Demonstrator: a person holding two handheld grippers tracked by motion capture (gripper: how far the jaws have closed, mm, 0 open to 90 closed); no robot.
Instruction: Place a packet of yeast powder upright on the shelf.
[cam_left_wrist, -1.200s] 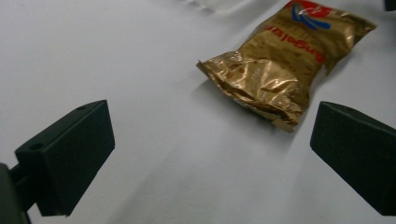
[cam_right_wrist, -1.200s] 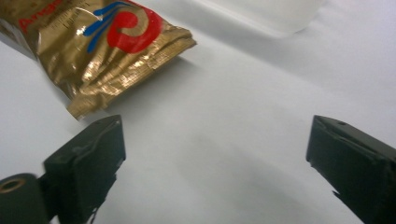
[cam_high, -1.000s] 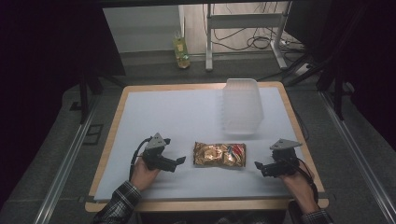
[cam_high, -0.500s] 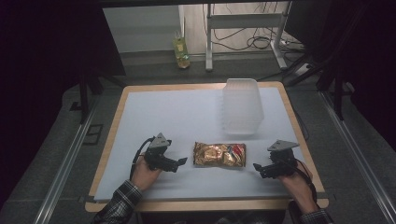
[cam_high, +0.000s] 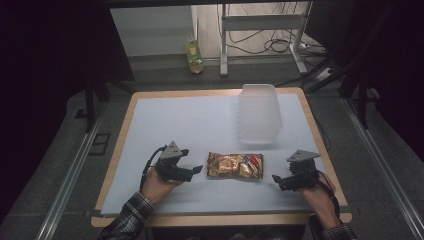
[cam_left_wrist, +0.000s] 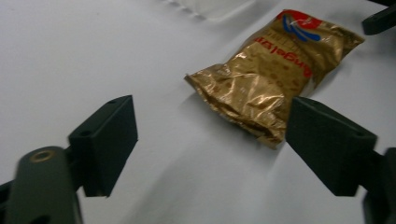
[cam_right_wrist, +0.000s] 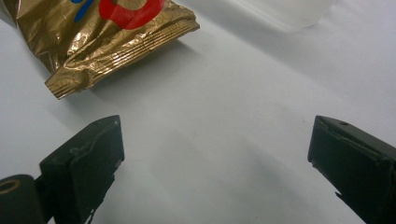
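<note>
in the high view, a gold foil snack bag (cam_high: 235, 165) is seen lying flat on the white table covering (cam_high: 200, 125), near the front edge and midway between the two hand-held grippers. the left gripper (cam_high: 196, 170) is held low just beside the bag's left end, jaws pointed toward it but not touching; the right gripper (cam_high: 278, 179) is held a little farther from the bag's right end, likewise aimed inward. a clear plastic container (cam_high: 259, 113) is noted farther back on the table, behind the bag, and a yellow bottle (cam_high: 194, 51) stands on the floor beyond the table. in the left gripper view, the jaws are observed spread wide with nothing between them, and the crimped end of the snack bag (cam_left_wrist: 275, 65) lies ahead and toward the right-hand jaw, with part of the other gripper (cam_left_wrist: 380, 19) seen past it; the placement is judged to be a line-up for taking the bag by its end seal. in the right gripper view, the jaws are also found wide apart and empty, and the bag's red-marked end (cam_right_wrist: 102, 32) lies ahead to the upper left, clear of both jaws, with the base of the container (cam_right_wrist: 285, 11) beyond. the bag is judged not yet gripped by either side.
</note>
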